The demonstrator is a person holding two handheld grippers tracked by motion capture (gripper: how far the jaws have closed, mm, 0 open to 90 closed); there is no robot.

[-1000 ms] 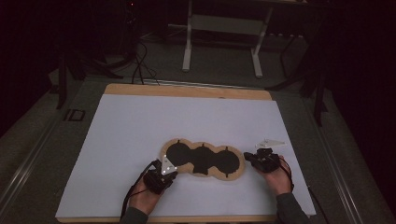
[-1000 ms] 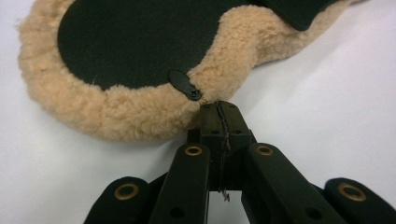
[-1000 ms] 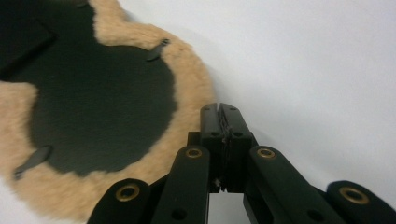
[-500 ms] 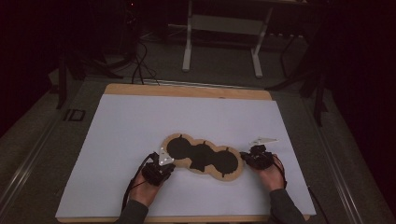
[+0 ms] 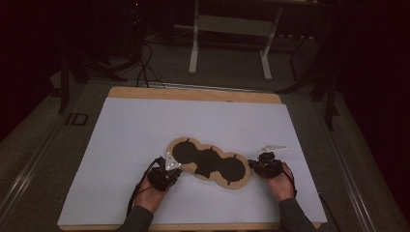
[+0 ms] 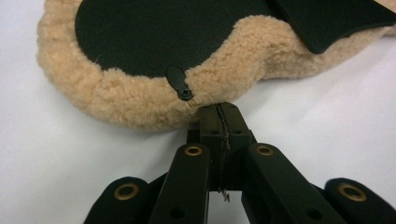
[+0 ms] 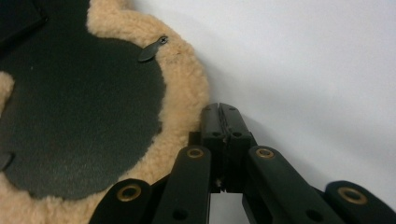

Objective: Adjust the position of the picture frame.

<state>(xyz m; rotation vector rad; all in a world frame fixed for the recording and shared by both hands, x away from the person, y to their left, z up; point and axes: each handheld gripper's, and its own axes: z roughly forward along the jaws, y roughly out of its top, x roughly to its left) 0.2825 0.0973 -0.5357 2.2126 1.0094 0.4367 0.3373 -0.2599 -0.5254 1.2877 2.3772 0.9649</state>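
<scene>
A three-lobed black pad with a tan fleece rim (image 5: 208, 162) lies flat on the white sheet, near the table's front. My left gripper (image 5: 179, 170) is at its left end and is shut; in the left gripper view the closed tips (image 6: 218, 108) touch the fleece rim (image 6: 140, 100) just below a small black tab (image 6: 180, 84). My right gripper (image 5: 252, 166) is shut at the pad's right end. In the right gripper view its closed tips (image 7: 219, 108) sit against the outer edge of the fleece (image 7: 187, 93). Whether either pinches any fleece is unclear.
The white sheet (image 5: 145, 125) covers a wooden board (image 5: 193, 93) with room behind and to both sides of the pad. Beyond the table stand a metal frame's legs (image 5: 194, 53) and loose cables (image 5: 145, 67) on the dark floor.
Both hands have edged slightly to the left. The pad lies almost where it was, and both grippers have stayed shut.
</scene>
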